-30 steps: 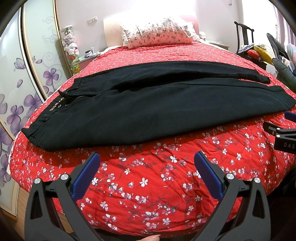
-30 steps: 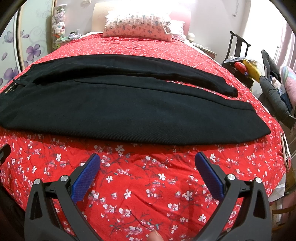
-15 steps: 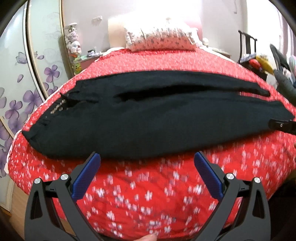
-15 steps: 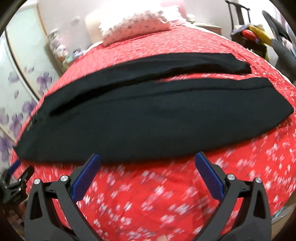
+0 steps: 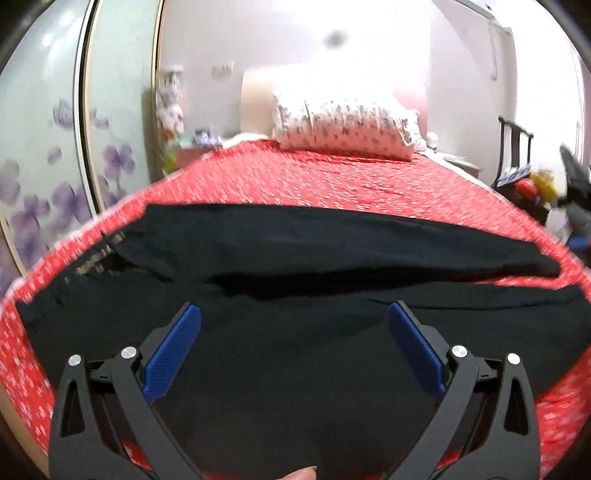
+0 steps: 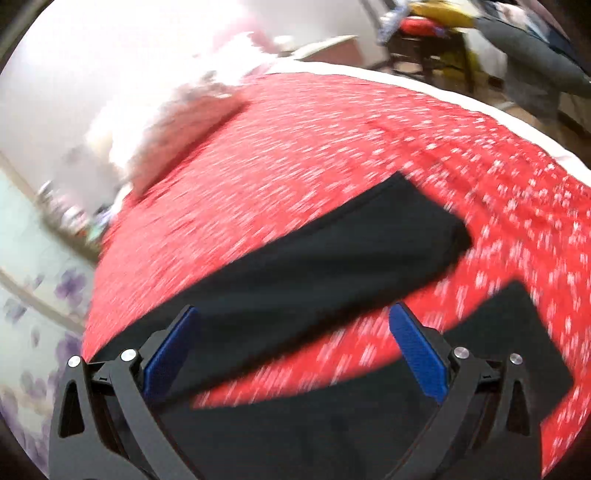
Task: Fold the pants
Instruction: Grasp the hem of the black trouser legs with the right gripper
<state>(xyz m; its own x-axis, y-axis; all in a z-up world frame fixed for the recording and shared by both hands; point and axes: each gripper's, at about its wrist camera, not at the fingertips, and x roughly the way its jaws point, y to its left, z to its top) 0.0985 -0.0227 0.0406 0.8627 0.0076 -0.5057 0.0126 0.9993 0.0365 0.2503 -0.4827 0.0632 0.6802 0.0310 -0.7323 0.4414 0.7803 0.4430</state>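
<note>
Black pants (image 5: 295,266) lie flat across a red flowered bedspread (image 5: 332,177), waistband at the left, both legs running right. My left gripper (image 5: 293,325) is open and empty, over the near leg close to the waist end. In the right wrist view the pants (image 6: 314,266) show their two leg ends, the far cuff at upper right and the near cuff at lower right, with a strip of bedspread (image 6: 332,155) between them. My right gripper (image 6: 293,325) is open and empty over that strip near the cuffs. Both views are motion-blurred.
A flowered pillow (image 5: 343,125) lies at the bed's head. A flower-patterned wardrobe door (image 5: 48,155) stands on the left. A dark chair with clothes (image 5: 524,177) stands on the right, also in the right wrist view (image 6: 424,33).
Both grippers have moved forward from the bed's front edge to over the pants. The right one has swung toward the leg ends and tilted. Both stay open.
</note>
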